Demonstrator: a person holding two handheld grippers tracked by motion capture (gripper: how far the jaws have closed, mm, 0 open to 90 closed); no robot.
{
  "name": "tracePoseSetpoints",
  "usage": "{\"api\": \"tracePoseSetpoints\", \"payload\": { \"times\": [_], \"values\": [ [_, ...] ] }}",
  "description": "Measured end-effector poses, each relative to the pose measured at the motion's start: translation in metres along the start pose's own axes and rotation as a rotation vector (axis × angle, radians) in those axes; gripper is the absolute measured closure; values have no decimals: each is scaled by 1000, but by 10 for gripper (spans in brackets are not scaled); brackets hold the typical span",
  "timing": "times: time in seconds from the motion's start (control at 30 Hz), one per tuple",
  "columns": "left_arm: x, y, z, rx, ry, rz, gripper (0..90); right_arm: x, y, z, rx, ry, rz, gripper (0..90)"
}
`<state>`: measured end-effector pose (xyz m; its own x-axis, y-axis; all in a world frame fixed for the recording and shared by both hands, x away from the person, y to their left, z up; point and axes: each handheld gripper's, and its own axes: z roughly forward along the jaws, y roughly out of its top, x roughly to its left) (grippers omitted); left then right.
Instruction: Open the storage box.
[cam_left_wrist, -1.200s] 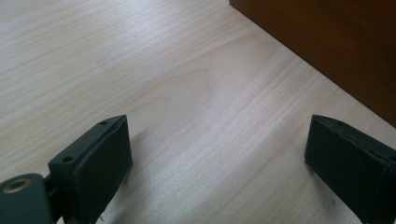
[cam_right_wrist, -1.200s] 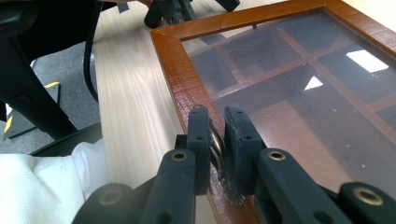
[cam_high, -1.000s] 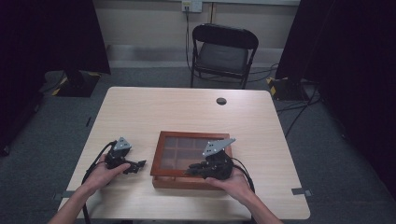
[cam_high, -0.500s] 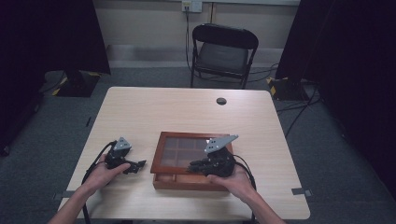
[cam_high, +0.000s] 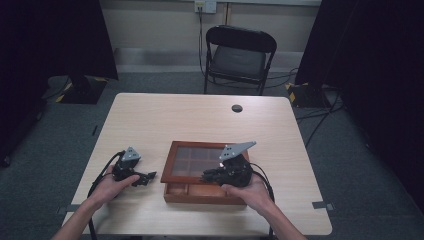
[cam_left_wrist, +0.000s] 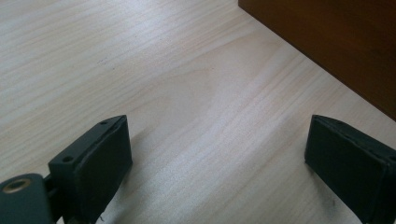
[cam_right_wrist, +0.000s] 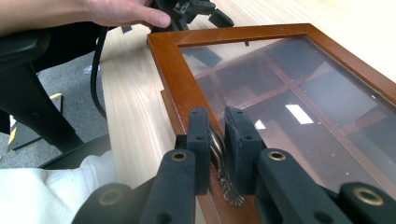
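Observation:
A brown wooden box (cam_high: 200, 196) with a glass-paned lid (cam_high: 192, 159) lies near the table's front edge. My right gripper (cam_right_wrist: 217, 128) is shut on the small metal handle (cam_right_wrist: 223, 170) at the lid's front rim (cam_right_wrist: 173, 74). In the high view the right gripper (cam_high: 209, 176) holds that edge a little above the box, so the front compartments show. My left gripper (cam_high: 148, 177) rests on the table just left of the box. Its jaws stand wide apart in the left gripper view (cam_left_wrist: 215, 154), with bare wood between them. The box side (cam_left_wrist: 336, 42) lies ahead of it.
The light wooden table (cam_high: 175, 120) has a small dark round disc (cam_high: 237, 108) at the back. A black folding chair (cam_high: 239, 55) stands behind it. In the right gripper view the left hand (cam_right_wrist: 126, 13) and its gripper (cam_right_wrist: 201, 9) lie beyond the lid's corner.
The right gripper has crept slightly up with the lid's front edge. The left gripper and hand have stayed put.

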<state>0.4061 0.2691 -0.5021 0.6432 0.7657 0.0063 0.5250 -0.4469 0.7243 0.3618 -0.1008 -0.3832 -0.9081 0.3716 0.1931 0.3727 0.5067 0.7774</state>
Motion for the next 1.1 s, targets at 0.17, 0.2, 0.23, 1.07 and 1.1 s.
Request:
{"api": "tracePoseSetpoints", "payload": {
  "times": [0.17,0.2,0.23,1.07,1.1],
  "values": [
    [0,0,0,2,0,3,66,0,1,-1,0,1,3,814],
    [0,0,0,0,0,0,66,-1,2,-1,0,2,4,814],
    [0,0,0,2,0,3,66,-1,2,-1,-1,3,5,814],
    [0,0,0,1,0,1,66,-4,16,-8,-4,-8,22,813],
    [0,0,0,1,0,0,66,-4,16,-9,-4,-6,23,813]
  ]
}}
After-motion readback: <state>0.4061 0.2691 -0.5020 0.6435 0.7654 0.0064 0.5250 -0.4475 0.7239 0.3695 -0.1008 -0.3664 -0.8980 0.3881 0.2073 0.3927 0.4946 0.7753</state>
